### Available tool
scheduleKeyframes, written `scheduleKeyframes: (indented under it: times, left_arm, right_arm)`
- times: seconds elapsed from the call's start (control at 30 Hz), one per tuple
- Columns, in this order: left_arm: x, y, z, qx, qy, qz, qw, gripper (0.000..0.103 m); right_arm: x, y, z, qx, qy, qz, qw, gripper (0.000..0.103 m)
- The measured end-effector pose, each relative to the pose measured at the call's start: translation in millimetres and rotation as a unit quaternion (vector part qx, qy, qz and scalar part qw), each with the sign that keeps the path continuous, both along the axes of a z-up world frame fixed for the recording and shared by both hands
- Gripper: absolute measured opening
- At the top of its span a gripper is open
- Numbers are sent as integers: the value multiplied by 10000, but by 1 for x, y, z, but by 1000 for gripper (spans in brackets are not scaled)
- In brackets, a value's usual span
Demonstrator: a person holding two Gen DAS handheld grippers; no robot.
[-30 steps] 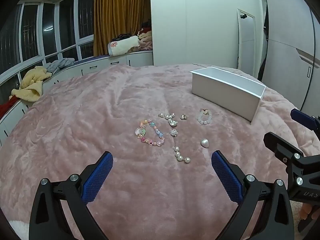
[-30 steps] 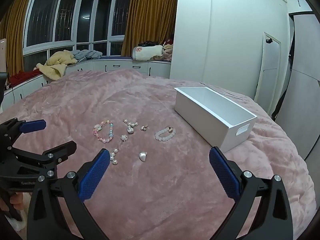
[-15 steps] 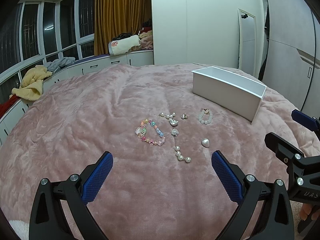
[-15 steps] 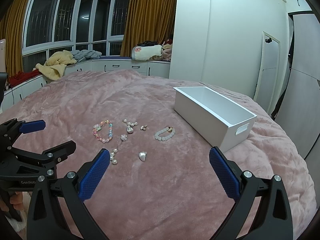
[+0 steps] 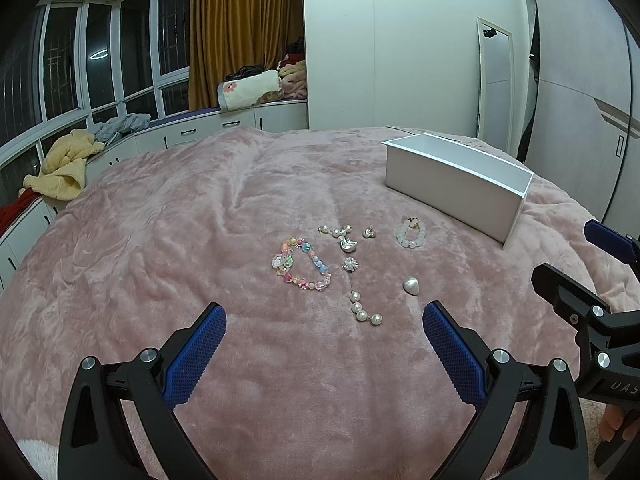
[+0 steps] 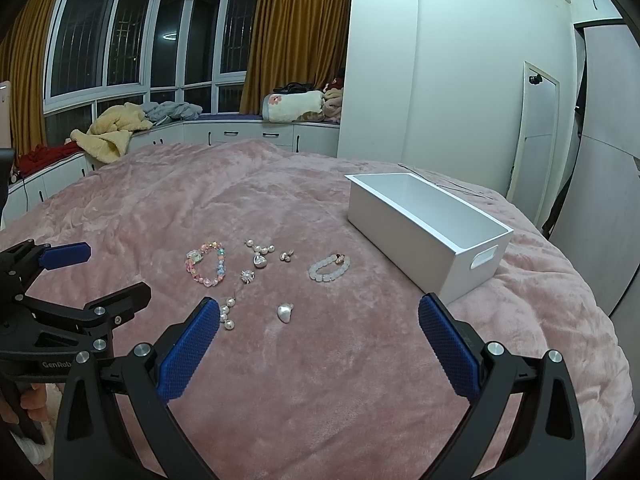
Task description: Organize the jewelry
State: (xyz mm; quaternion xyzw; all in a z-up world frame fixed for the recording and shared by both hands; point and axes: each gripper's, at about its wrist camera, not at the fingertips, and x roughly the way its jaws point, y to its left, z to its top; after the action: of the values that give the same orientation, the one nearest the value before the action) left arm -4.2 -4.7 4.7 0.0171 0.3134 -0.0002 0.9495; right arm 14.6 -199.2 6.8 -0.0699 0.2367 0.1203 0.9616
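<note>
Two grippers are held above a pink plush blanket point(image 5: 168, 240), both spread wide with nothing between the blue pads. Left gripper point(image 5: 324, 344) sits at 6 o'clock in its own view, fingers clear of the fabric; right gripper point(image 6: 320, 332) likewise, and its frame shows at 3 o'clock in the left view. Jewelry lies loose in a cluster at centre: a multicoloured bead bracelet point(image 5: 301, 265), a white bead bracelet point(image 5: 411, 233) at 3 o'clock of it, a pearl strand point(image 5: 365, 312) toward 6 o'clock, a heart-shaped pearl piece point(image 5: 411, 285) just beside that strand, and a silver charm point(image 5: 347, 244) with a small flower stud point(image 5: 349, 265) below it. Smaller items near the charm appear to be earrings, though detail is poor. An open white box point(image 6: 424, 236) stands at 2 o'clock of the cluster, well apart.
</note>
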Motion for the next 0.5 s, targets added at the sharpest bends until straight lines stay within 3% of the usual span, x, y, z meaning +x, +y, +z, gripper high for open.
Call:
scheduleKeyframes:
  times: [0.5]
  left_arm:
    - [0,0,0,0,5,3,10000,100]
  right_arm:
    - [-1,-2,1,30,-14,-12,10000,98]
